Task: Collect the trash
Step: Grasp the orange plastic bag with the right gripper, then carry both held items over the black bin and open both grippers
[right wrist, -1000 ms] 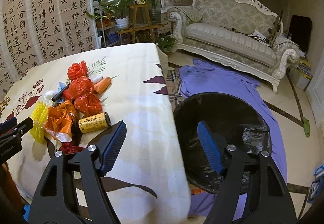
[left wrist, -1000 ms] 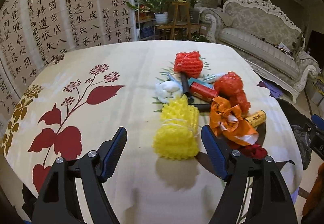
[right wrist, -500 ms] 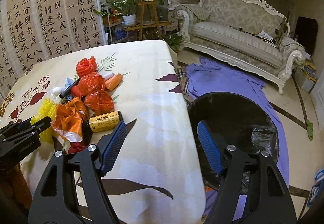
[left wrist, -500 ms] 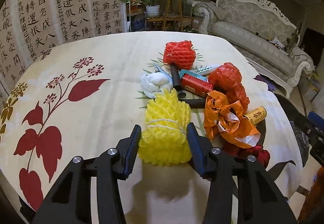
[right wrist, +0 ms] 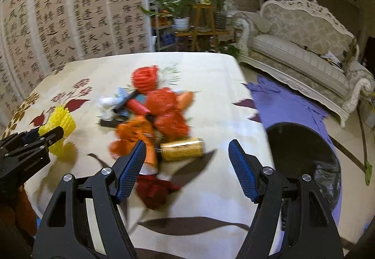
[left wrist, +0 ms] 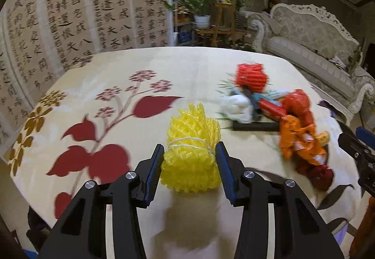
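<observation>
A yellow foam net bundle [left wrist: 189, 123] tied with white string sits between the pads of my left gripper [left wrist: 189, 147], which is shut on it. It casts a shadow on the cloth and stands apart from the trash pile. The right wrist view shows the same bundle [right wrist: 59, 118] at the left. My right gripper [right wrist: 187, 143] stands open over the table's near side, above a gold can [right wrist: 181, 150] and beside an orange wrapper [right wrist: 133, 139]. Behind these lie a red plastic bag [right wrist: 167, 109], a red foam net [right wrist: 145, 78] and white tissue [left wrist: 236, 106].
The table wears a cream floral cloth [left wrist: 117, 71]. A bin with a black bag [right wrist: 302, 156] stands on the floor past the table's right edge, on a purple cloth [right wrist: 281, 102]. A pale sofa [right wrist: 304, 36] and a plant stand [right wrist: 201, 24] are behind.
My left gripper went from open to shut on the yellow bundle and drew it left, away from the pile. My right gripper swung left from the bin toward the pile.
</observation>
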`<act>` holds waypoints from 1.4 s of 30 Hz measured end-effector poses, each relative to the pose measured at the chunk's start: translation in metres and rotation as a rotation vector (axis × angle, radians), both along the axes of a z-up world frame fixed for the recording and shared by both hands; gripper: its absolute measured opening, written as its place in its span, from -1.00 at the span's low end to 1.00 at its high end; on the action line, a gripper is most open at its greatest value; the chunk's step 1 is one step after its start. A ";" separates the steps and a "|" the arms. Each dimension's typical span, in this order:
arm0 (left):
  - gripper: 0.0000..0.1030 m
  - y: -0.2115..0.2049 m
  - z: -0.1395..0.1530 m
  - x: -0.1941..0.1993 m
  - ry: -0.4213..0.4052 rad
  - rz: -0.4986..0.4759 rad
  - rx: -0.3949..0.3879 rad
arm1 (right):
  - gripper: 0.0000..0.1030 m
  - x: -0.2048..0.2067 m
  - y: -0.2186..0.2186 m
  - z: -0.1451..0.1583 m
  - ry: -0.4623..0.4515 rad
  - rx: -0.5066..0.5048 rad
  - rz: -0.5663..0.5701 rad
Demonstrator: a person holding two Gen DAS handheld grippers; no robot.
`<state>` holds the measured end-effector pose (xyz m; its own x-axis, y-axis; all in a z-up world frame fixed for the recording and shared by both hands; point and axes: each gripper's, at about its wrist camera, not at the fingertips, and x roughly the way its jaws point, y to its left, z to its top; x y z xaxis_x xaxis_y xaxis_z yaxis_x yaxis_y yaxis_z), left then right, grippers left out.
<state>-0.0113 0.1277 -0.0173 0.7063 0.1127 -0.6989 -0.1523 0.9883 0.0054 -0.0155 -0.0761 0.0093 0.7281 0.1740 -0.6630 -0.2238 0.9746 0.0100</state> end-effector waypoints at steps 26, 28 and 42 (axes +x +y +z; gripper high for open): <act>-0.12 0.042 -0.013 -0.008 0.007 0.054 -0.067 | -0.54 0.014 0.066 -0.010 0.038 -0.032 0.139; -0.12 0.038 -0.011 -0.008 0.002 0.045 -0.070 | -0.54 0.010 0.062 -0.003 0.025 -0.021 0.138; -0.12 -0.022 0.009 -0.005 -0.048 -0.104 -0.090 | -0.54 -0.001 -0.020 0.027 -0.054 0.022 -0.048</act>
